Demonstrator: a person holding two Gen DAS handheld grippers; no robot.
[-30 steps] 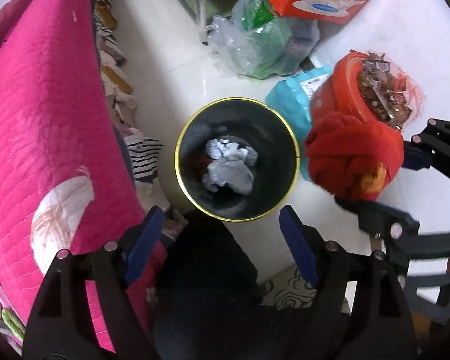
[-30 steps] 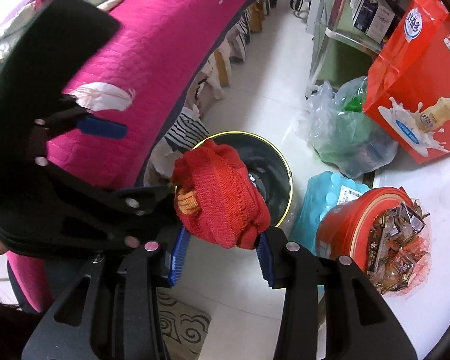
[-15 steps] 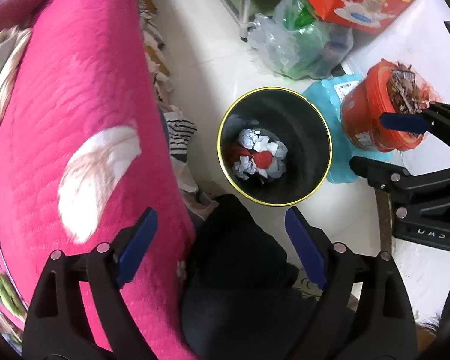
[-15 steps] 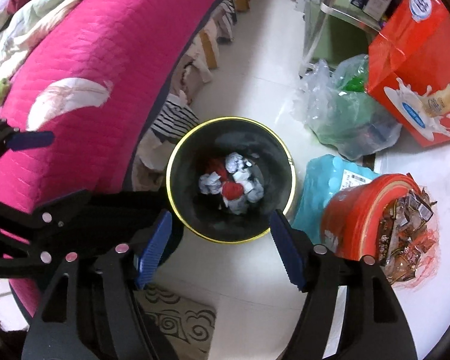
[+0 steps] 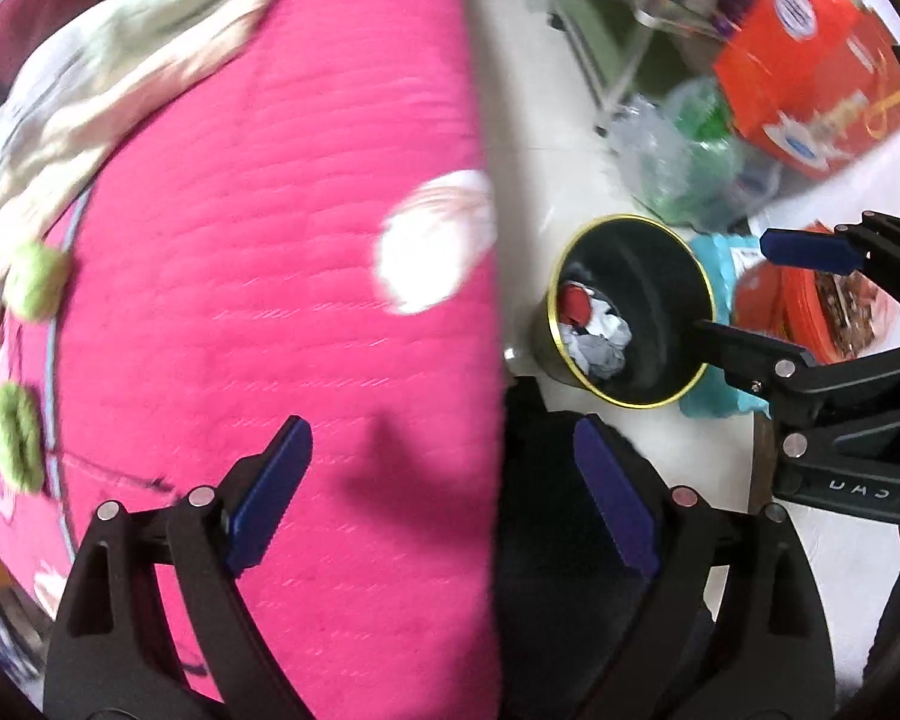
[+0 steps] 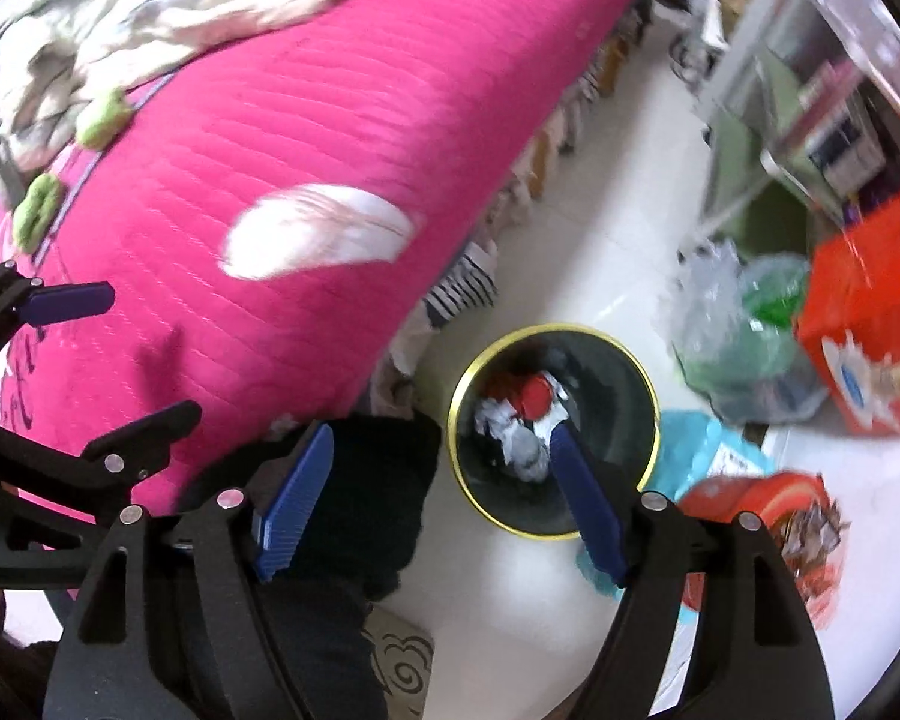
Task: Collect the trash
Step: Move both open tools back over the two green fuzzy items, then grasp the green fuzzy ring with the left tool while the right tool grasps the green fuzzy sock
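- Our left gripper (image 5: 444, 495) hangs over the bright pink quilted bedspread (image 5: 282, 228) with its blue-padded fingers (image 5: 267, 495) spread wide and nothing between them.
- Our right gripper (image 6: 438, 495) is just as wide apart and empty, above the round black bin with the yellow rim (image 6: 642, 372) on the white floor beside the bed.
- The bin already holds crumpled white paper wads (image 5: 600, 342) and a red knitted lump (image 6: 537, 396).
- What we judge to be the next trash, two fuzzy green balls (image 5: 33, 282), lies on the bedspread near the pale rumpled cloth (image 5: 108, 54), well apart from the bin.
- They look light, soft and squashy, nothing fragile or slippery; we would pinch one across its middle, pressing in slightly so the fluff cannot slide out, and avoid catching the quilt beneath.
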